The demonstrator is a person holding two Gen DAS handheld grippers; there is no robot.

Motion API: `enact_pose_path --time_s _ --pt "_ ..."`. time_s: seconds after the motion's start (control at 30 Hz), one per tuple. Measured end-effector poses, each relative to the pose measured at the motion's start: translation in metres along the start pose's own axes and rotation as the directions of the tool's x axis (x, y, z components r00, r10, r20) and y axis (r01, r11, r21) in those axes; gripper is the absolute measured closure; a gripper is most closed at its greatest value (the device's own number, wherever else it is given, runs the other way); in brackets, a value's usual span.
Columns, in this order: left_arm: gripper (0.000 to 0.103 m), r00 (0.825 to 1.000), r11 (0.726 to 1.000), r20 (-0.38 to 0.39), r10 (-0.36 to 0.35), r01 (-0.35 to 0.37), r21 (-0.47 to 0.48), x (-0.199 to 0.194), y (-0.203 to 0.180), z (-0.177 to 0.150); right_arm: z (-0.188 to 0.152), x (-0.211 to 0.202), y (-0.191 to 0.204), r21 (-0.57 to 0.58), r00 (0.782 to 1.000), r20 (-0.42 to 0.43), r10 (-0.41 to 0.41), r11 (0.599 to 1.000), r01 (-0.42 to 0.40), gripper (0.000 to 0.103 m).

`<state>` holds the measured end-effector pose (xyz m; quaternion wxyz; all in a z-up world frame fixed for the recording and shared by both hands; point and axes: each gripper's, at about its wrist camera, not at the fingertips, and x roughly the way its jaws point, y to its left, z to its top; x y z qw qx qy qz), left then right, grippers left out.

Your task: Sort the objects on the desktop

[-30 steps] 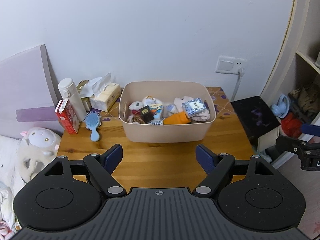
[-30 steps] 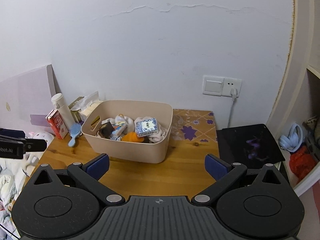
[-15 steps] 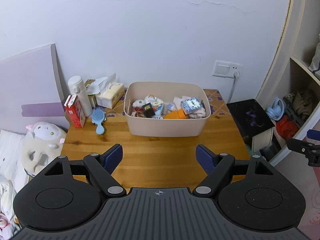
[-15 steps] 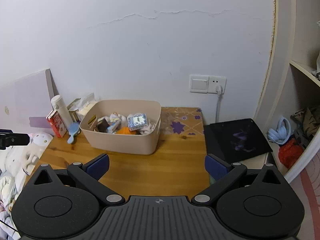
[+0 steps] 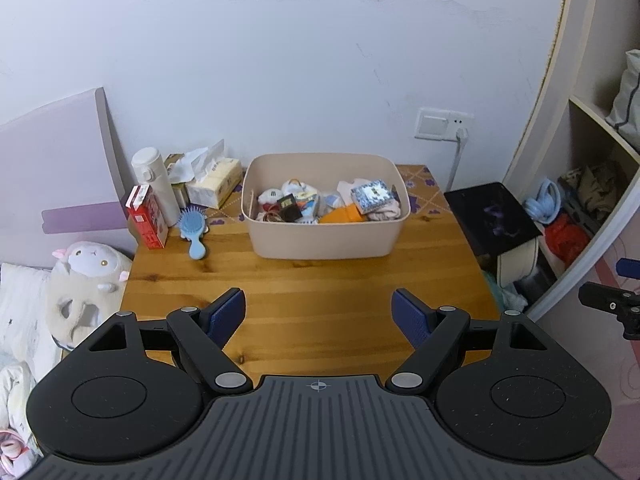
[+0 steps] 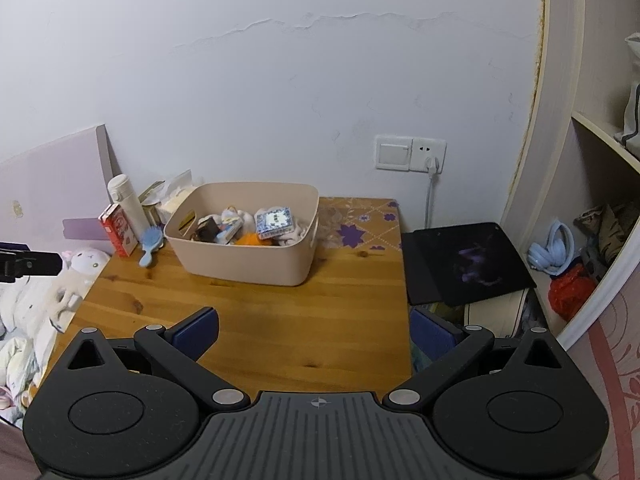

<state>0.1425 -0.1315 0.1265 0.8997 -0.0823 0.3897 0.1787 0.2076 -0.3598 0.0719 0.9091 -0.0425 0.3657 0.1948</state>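
Observation:
A beige bin [image 5: 324, 242] [image 6: 240, 266] stands at the back of the wooden table [image 5: 312, 312] [image 6: 256, 320]. It holds several small items, among them a blue-patterned box [image 5: 371, 196] [image 6: 274, 221] and an orange piece [image 5: 340, 214]. Left of the bin stand a red carton [image 5: 147, 216] [image 6: 119, 230], a white bottle [image 5: 155, 184] [image 6: 126, 202], a tissue box [image 5: 212, 186] and a blue hairbrush [image 5: 194, 232] [image 6: 151, 243]. My left gripper [image 5: 319, 312] and right gripper [image 6: 315, 330] are open and empty, held back over the table's near edge.
A black tablet [image 5: 494, 216] [image 6: 464, 262] lies on a stand right of the table. A shelf unit [image 5: 592, 184] with headphones [image 6: 554, 250] is further right. A plush toy [image 5: 86, 280] lies on bedding at the left. A wall socket with a cable [image 6: 430, 160] is behind.
Both grippers have pulled back and away from the bin, so more of the table and room shows. Both stay open and empty.

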Motion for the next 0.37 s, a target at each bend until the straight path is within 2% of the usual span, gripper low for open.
enact_pose_path --time_s 0.37 --pt "0.022 1.000 1.000 -0.015 -0.009 0.009 -0.012 0.0009 0.0027 0.0014 -0.0010 -0.0041 -0.0021 0.005 0.999 -0.032 -0.008 1.000 0.008 0.000"
